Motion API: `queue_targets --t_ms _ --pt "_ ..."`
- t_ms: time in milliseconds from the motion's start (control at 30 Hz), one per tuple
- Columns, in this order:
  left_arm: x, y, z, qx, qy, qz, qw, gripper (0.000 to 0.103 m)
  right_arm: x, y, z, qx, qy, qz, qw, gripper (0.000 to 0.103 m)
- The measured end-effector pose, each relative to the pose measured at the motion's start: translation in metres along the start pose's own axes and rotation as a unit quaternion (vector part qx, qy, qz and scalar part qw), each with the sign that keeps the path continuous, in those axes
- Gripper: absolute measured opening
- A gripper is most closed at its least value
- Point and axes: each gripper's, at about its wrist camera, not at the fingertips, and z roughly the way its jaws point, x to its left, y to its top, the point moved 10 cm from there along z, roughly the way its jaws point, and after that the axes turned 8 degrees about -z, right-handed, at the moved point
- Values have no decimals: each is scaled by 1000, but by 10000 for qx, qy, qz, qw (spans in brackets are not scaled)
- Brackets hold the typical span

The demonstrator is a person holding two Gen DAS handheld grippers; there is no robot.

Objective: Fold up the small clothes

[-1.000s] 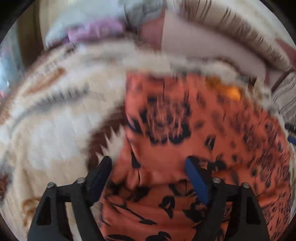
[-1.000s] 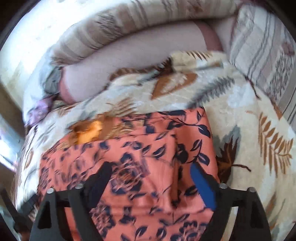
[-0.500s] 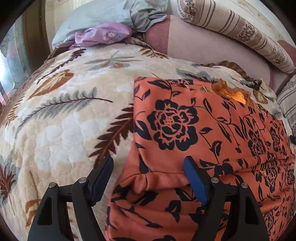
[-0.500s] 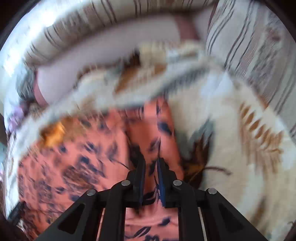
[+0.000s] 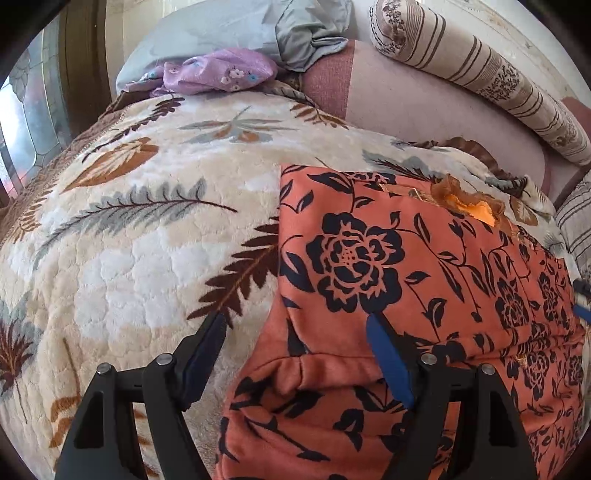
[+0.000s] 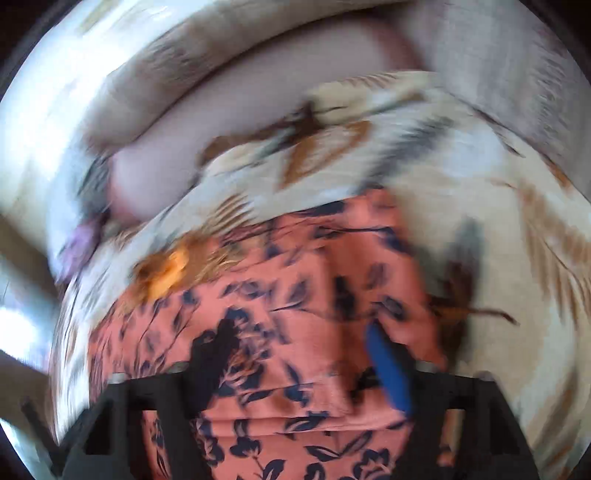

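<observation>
Apparently unlabelled, orange floral garment [image 5: 424,266] (folded) lies on leaf-print blanket [image 5: 140,236].

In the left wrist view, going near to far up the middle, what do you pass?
Open left gripper → orange garment with black flowers → cream fleece blanket with leaf print → crumpled lilac floral cloth → pale grey-blue pillow.

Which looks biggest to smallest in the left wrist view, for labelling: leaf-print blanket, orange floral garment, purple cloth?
1. leaf-print blanket
2. orange floral garment, though it is nearest the camera
3. purple cloth, farthest back, so true size is unsure
</observation>
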Motion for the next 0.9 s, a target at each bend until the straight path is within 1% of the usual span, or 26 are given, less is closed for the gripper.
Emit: queue_targets --t_ms 33,67,100,133,200,233,267,333,367,400,433,500,533,567,600,633,667,733,767,833,867,900 --pt "-3 -3 3 85 -47 24 9999 79 -1 -9 14 481 -72 -228 9986 88" --pt "-6 -7 5 167 -79 85 9998 79 -7 -15 19 712 -337 -271 9965 78" --pt "-7 -8 5 127 -36 168 9998 79 -11 -13 9 501 -467 -162 9975 76" --pt "-8 -8 3 64 -23 208 9998 79 -11 -10 -7 236 -555 -78 9982 77" --pt "-8 -8 3 80 -61 160 9998 79 -5 -20 -43 -276 -525 -210 9980 78" --pt "-7 -9 3 103 -96 98 9999 79 -2 -33 -54 -324 -480 -345 9977 78" --pt "-6 -10 4 95 -128 50 9999 79 1 -52 -66 -190 -475 -468 9976 78" --pt "-5 -13 3 13 -170 42 9998 80 15 -89 -72 227 -340 -624 9972 78" --pt "-5 -14 1 -13 -211 27 9998 80 13 -108 -77 373 -261 -610 9971 78" --pt "-3 -16 -1 -26 -288 -27 9996 80 9 -131 -92 476 -227 -547 9971 78" --pt "-1 -18 -5 -16 -368 -110 9993 80 4 -145 -104 513 -191 -471 9974 78" --pt "11 -28 -23 117 -241 -286 9992 80 0 -177 -129 497 55 -355 9981 78" --pt "16 -36 -41 170 -259 -456 9985 80 -2 -184 -131 503 148 -353 9980 78" --pt "17 -44 -62 136 -488 -611 9968 80 -5 -198 -140 460 209 -362 9981 78" --pt "16 -53 -82 96 -726 -677 9950 80 -12 -205 -143 415 286 -340 9981 78" --pt "16 -66 -106 58 -919 -642 9937 80 -21 -218 -138 433 348 -248 9981 78" --pt "16 -80 -122 56 -984 -553 9936 82 -27 -232 -140 449 429 -99 9980 78" --pt "20 -112 -139 174 -974 -363 9944 84 -37 -230 -128 127 677 57 9976 78" --pt "25 -133 -140 338 -824 -229 9958 84 -41 -226 -120 111 722 107 9973 78" --pt "38 -168 -134 690 -506 -132 9962 84 -42 -228 -122 80 778 93 9969 79" --pt "42 -179 -134 709 -462 -122 9963 84 -43 -230 -124 73 786 62 9969 78" --pt "42 -182 -141 519 -428 7 9977 84 -45 -231 -123 66 811 39 9967 78"
